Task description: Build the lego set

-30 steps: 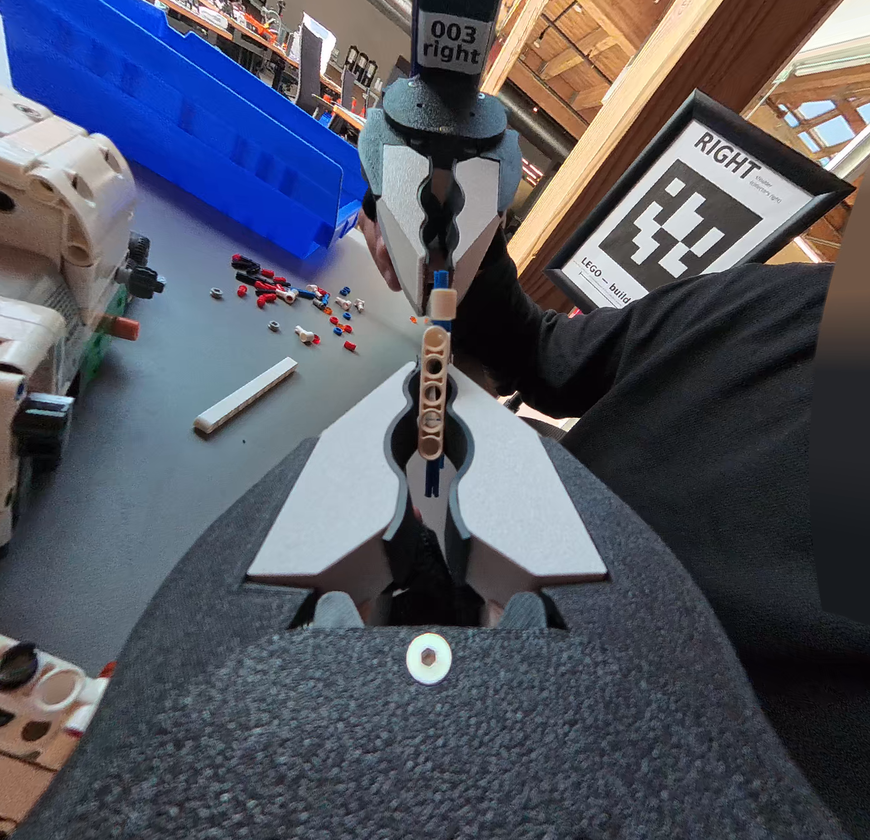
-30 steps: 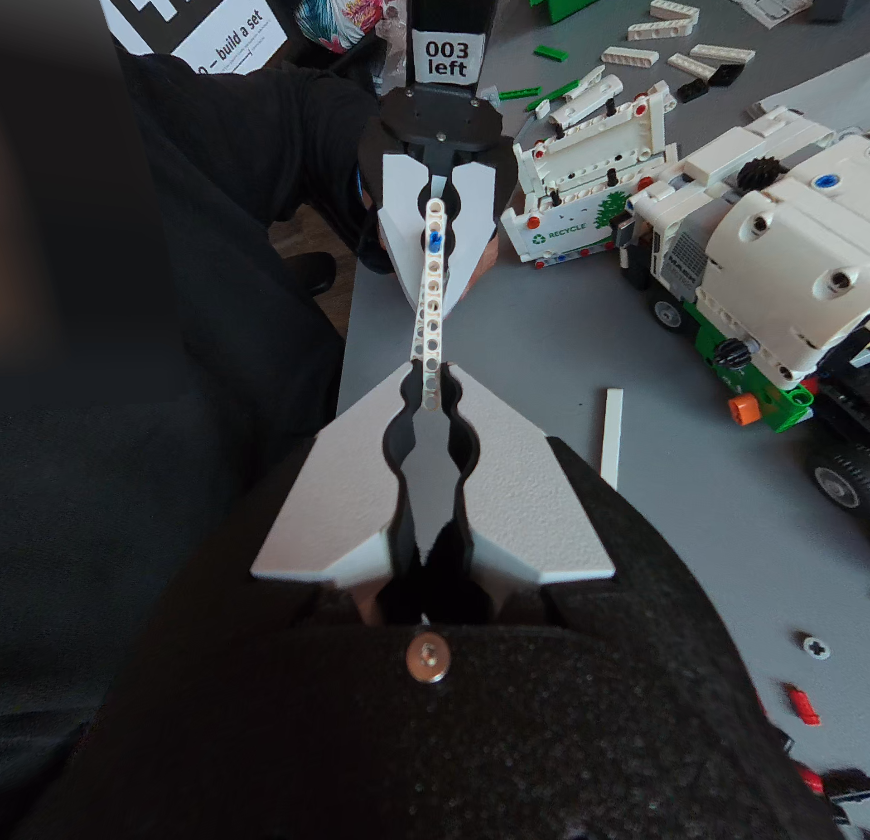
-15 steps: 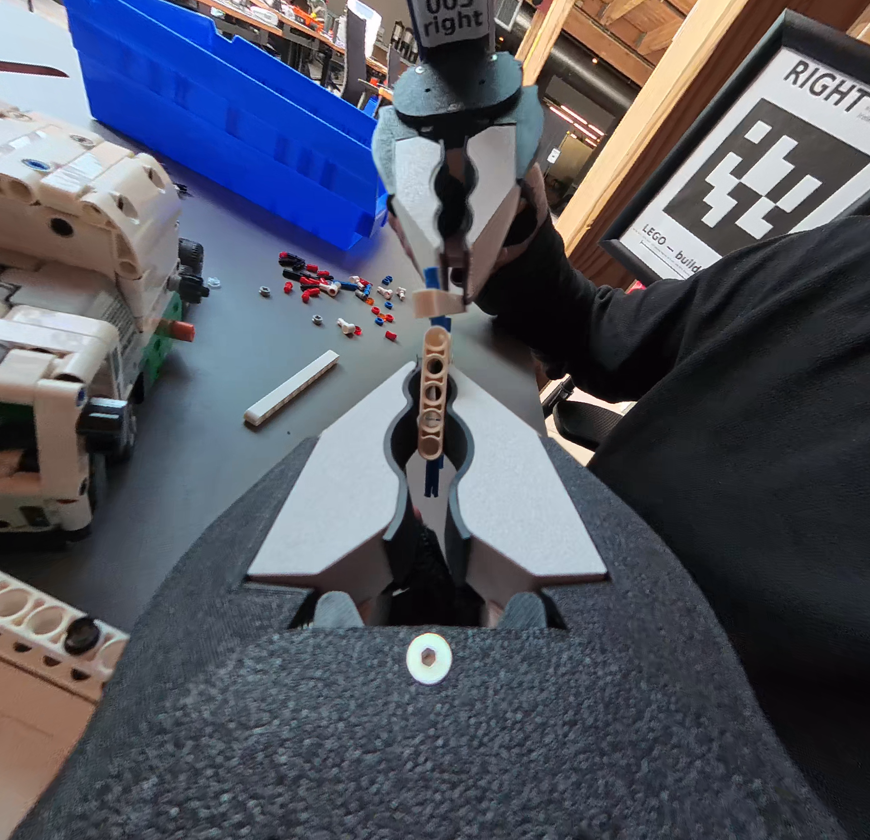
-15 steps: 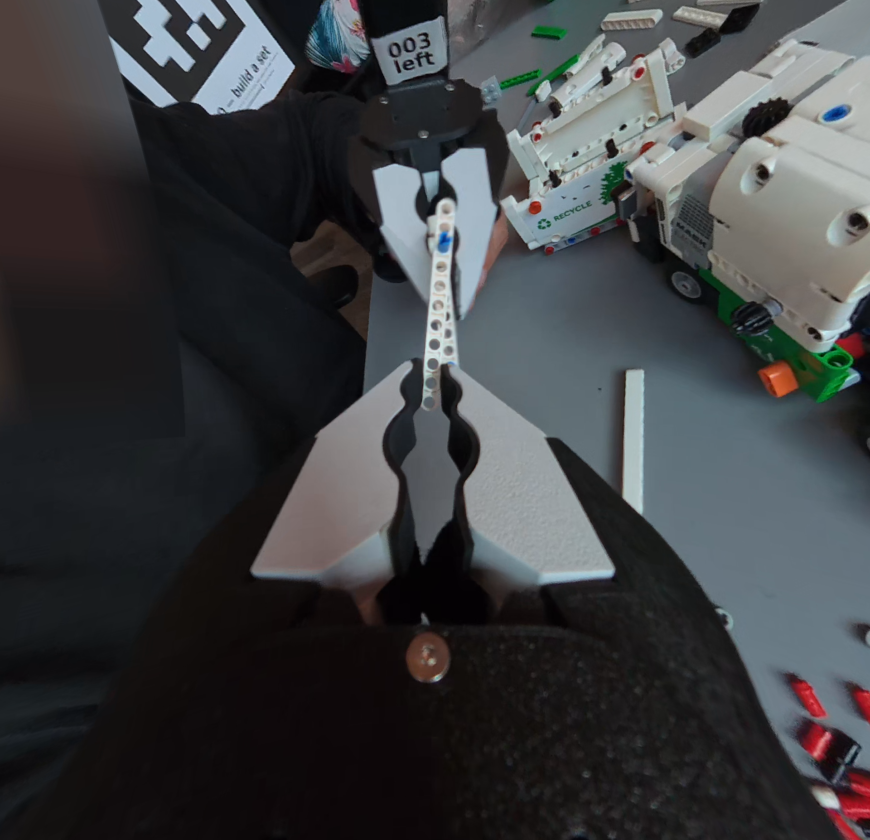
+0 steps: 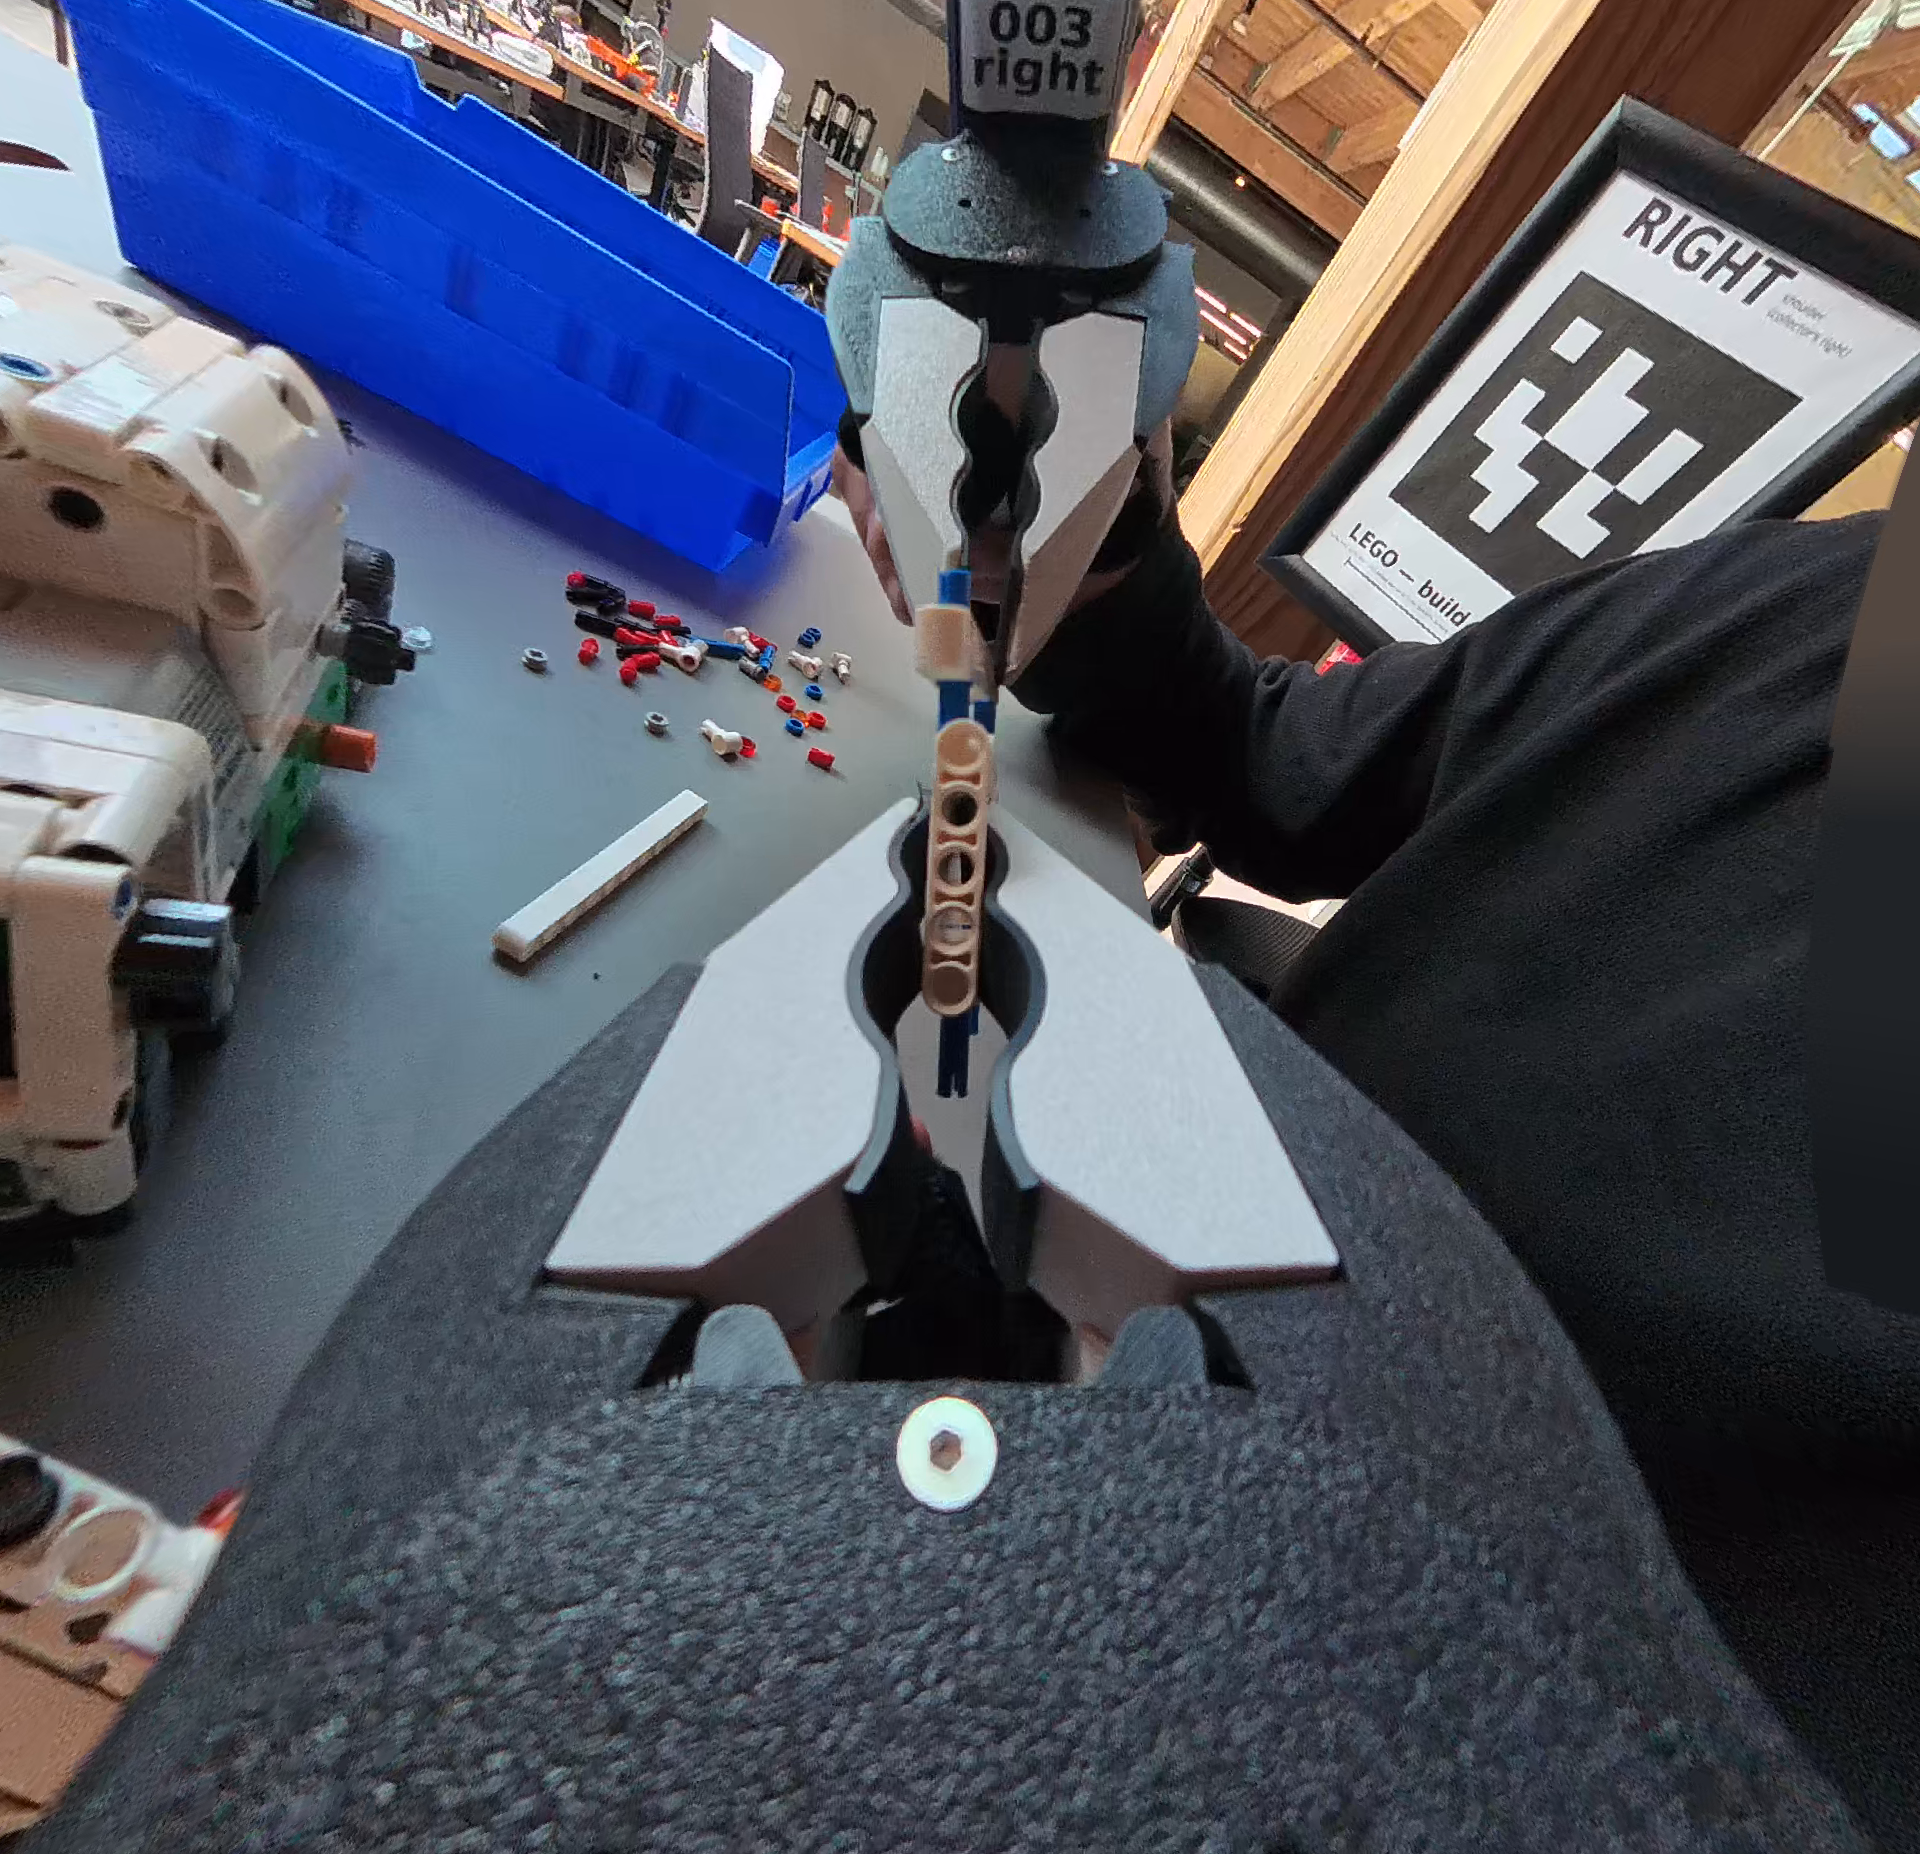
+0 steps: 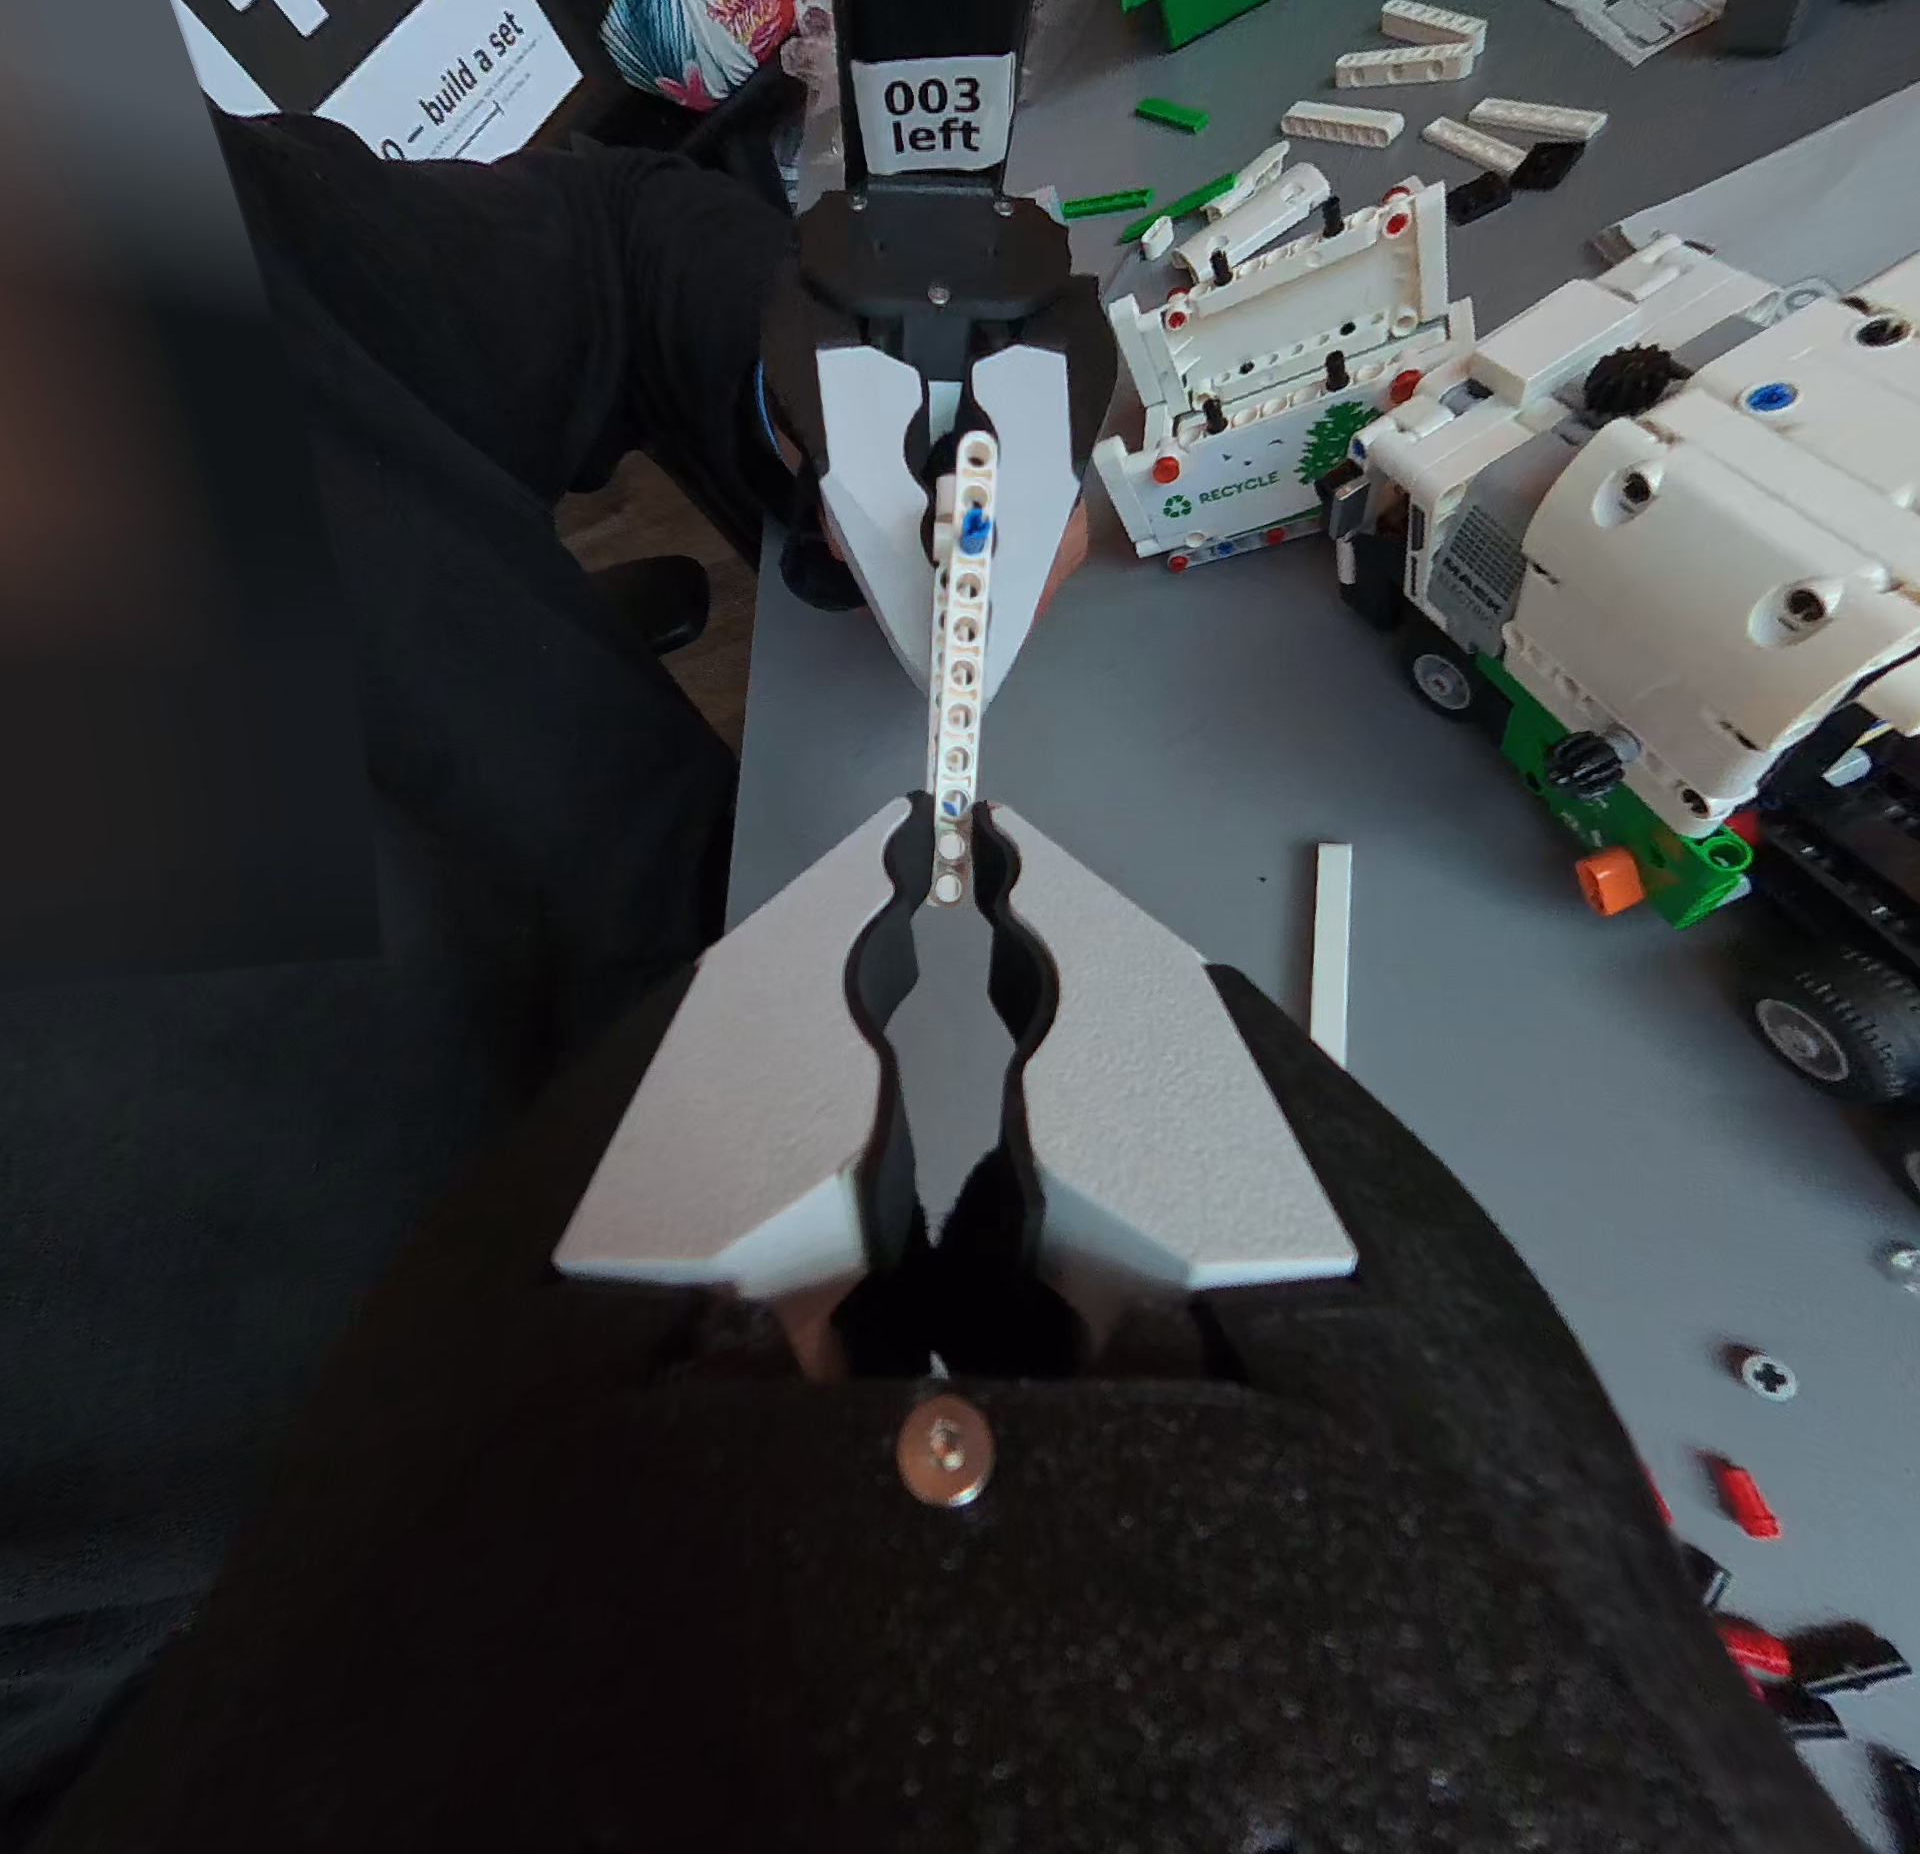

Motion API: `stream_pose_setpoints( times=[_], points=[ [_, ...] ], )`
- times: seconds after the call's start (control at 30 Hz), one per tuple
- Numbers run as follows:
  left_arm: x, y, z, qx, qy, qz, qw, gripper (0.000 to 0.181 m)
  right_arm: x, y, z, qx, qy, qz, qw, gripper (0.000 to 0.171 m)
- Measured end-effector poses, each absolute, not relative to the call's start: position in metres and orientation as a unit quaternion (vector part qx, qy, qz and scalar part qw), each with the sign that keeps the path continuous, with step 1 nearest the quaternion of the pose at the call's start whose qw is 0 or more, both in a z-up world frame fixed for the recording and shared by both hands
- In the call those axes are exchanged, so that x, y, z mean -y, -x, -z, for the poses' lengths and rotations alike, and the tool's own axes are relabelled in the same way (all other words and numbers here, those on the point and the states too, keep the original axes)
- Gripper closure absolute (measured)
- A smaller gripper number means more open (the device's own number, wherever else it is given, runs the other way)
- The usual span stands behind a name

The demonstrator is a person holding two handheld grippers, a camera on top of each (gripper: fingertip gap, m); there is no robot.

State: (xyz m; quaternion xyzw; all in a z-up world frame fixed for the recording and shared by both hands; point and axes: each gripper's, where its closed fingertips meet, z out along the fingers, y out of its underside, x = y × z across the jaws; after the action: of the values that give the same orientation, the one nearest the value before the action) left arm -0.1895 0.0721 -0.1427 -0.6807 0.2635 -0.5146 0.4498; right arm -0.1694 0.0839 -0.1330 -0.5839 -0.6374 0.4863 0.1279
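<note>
Both tongs clamped on one white holed lego beam (image 6: 961, 682), held above tabletop (image 6: 1164, 765) edge.
Left tongs (image 5: 956, 817) gripping far end, right tongs (image 6: 953, 817) near end; truck model (image 6: 1662, 578) well right.

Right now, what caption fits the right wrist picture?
Two grippers share a long white holed beam above the grey table, beside a white toy truck.

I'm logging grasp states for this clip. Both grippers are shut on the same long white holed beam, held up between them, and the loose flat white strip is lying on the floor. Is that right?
Not quite. The flat white strip lies on the grey table, beside the truck model, not on the floor; the right wrist view shows it. The rest stands: the left gripper and right gripper are both shut on the long white holed beam.
</note>
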Motion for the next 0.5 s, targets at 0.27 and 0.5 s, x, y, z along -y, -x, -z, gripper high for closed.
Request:
stream_pose_setpoints(
  times=[0.27, 0.5],
  points=[
    [-0.0717, 0.1904, 0.1427, -0.255, 0.68, 0.528, 0.44, 0.181, -0.0834, 0.1702, 0.1326, 0.626, 0.582, -0.508, 0.107, 0.166],
    [-0.0723, 0.1896, 0.1455, -0.256, 0.687, 0.522, 0.436, 0.181, -0.082, 0.1678, 0.1344, 0.634, 0.581, -0.5, 0.103, 0.166]
  ],
)
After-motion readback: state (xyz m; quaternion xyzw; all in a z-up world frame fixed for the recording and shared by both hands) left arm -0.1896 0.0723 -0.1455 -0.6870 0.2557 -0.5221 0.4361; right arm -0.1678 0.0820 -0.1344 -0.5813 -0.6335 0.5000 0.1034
